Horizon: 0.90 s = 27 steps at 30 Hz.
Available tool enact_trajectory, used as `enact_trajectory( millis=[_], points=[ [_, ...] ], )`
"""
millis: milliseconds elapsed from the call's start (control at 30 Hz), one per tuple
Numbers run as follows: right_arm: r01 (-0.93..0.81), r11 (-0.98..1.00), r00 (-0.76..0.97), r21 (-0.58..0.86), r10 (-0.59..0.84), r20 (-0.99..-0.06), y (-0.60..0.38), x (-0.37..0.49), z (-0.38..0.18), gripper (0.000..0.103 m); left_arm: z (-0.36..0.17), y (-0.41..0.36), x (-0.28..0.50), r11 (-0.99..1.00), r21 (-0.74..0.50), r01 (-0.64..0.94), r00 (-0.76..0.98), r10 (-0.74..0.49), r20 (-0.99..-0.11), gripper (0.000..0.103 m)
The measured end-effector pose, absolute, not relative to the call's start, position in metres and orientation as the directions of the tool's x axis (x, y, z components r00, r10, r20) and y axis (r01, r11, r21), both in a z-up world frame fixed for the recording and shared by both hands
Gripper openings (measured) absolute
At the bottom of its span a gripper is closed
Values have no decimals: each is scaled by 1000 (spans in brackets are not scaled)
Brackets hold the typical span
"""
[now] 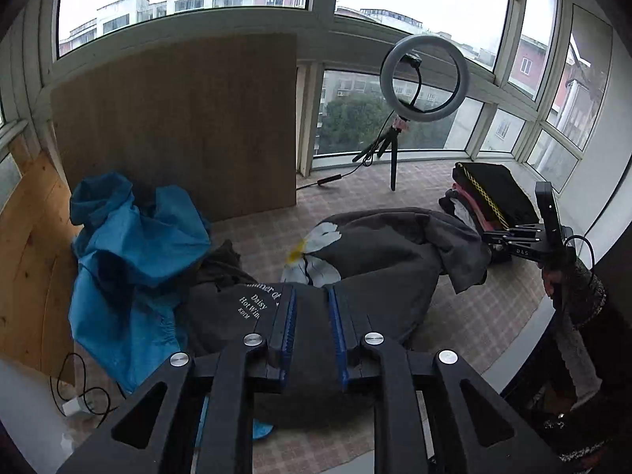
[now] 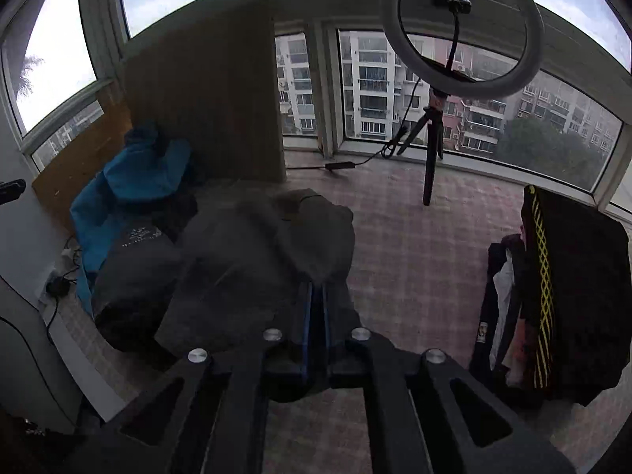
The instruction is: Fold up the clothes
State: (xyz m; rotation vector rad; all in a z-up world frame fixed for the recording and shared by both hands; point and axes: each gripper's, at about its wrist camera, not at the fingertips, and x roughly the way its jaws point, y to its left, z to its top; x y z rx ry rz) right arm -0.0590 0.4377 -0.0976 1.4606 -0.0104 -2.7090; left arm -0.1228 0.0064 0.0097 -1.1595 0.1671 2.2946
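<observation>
A dark grey sweatshirt [image 1: 379, 252] with a white daisy print and white lettering hangs bunched above the checked surface. In the left wrist view my left gripper [image 1: 312, 290] has its blue pads closed on a fold of it near the lettering. My right gripper [image 1: 488, 237] shows at the right, in a person's hand, gripping the sweatshirt's far edge. In the right wrist view the right gripper [image 2: 317, 286] has its pads nearly together, with the grey sweatshirt [image 2: 252, 245] pinched and draped over its fingertips.
A crumpled blue garment [image 1: 130, 245] lies at the left against a wooden board [image 1: 177, 118]. A stack of folded clothes [image 2: 572, 288] sits at the right. A ring light on a tripod [image 1: 424, 75] stands by the windows. A charger and cables [image 1: 75, 407] lie at the lower left.
</observation>
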Motion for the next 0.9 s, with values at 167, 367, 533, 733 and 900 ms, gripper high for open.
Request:
enact_trajectory(
  millis=[167,367,533,733,900],
  points=[
    [-125,-978,-413,169,-103,-905,476,-10,-187,13,-64,0,-139,-876,-132,-464,-393,337,-856,20],
    [-135,-918,-456,373,-277,-846,451,-4,-186,56,-100,-6,-165,-905,-120,-407,-346,274,-897,29],
    [-8,-910,-404,414,-376,-834,367,-32,-197,64,-92,-32,-166,-918,-145,-368,-374,289,-881,29],
    [217,-915,-347,340,-397,-850,255,-66,-222,55,-70,-75,-164,-938,-137,-318,-432,272,-860,29],
    [386,-862,-458,328,-488,-743,229,-56,-176,0,-59,-100,-168,-950,-123,-288,-476,254,-842,29]
  ],
)
